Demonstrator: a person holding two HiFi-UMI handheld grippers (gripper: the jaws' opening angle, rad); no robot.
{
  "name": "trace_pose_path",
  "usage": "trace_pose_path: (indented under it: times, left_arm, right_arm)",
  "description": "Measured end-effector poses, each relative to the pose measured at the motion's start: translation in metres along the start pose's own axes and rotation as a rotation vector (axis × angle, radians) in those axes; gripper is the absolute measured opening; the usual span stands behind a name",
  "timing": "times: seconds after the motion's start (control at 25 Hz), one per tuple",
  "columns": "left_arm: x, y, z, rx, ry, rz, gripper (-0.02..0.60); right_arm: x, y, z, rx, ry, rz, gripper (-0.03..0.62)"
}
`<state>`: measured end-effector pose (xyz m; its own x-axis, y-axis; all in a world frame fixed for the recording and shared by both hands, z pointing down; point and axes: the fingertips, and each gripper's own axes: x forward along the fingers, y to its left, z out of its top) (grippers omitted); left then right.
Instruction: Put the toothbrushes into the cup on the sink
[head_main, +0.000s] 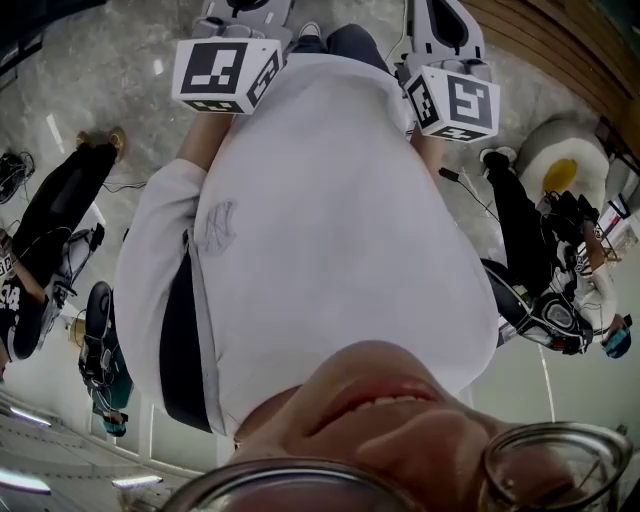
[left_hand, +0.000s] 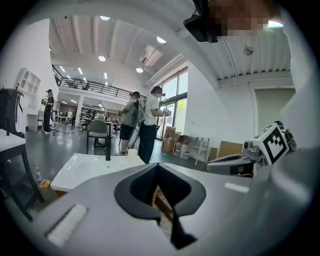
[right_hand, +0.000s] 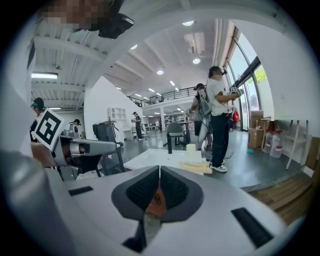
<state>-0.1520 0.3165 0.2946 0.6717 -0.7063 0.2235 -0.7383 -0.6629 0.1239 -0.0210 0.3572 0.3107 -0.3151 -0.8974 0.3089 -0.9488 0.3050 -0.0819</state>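
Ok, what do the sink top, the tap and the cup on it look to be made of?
Sink top: white and smooth with a light sheen, likely ceramic or cast resin.
Tap: black and matte, probably coated metal.
Cup: plain off-white with no shine; plastic or paper, too small to tell.

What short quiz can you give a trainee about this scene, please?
1. True or false: the right gripper holds a toothbrush.
2. Choose one: the cup stands on A) the floor, B) the sink, C) a chair.
3. Fill in: the jaws of the left gripper are ____.
Key: 1 false; 2 B; 3 shut.
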Motion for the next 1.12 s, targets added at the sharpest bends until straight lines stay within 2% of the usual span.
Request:
trace_pose_path:
  times: [0.2, 0.48, 0.68, 1.12]
  left_arm:
    - [0.017, 0.011, -0.002, -0.025, 0.019, 0.045, 0.002]
    - [0.055, 0.019, 0.017, -0.046, -0.002, 0.069, 0.002]
    - [0.086, 0.023, 0.023, -0.069, -0.014, 0.117, 0.002]
    - [0.142, 0.041, 0.041, -0.064, -0.049, 0.162, 0.002]
  right_arm:
    - [0.016, -0.017, 0.000, 0.013, 0.013, 0.013, 0.011]
    - [0.050, -0.042, 0.018, -0.005, 0.029, 0.074, 0.011]
    - [0.073, -0.073, 0.032, -0.024, 0.026, 0.116, 0.011]
    - [0.116, -0.121, 0.044, -0.043, 0.030, 0.153, 0.011]
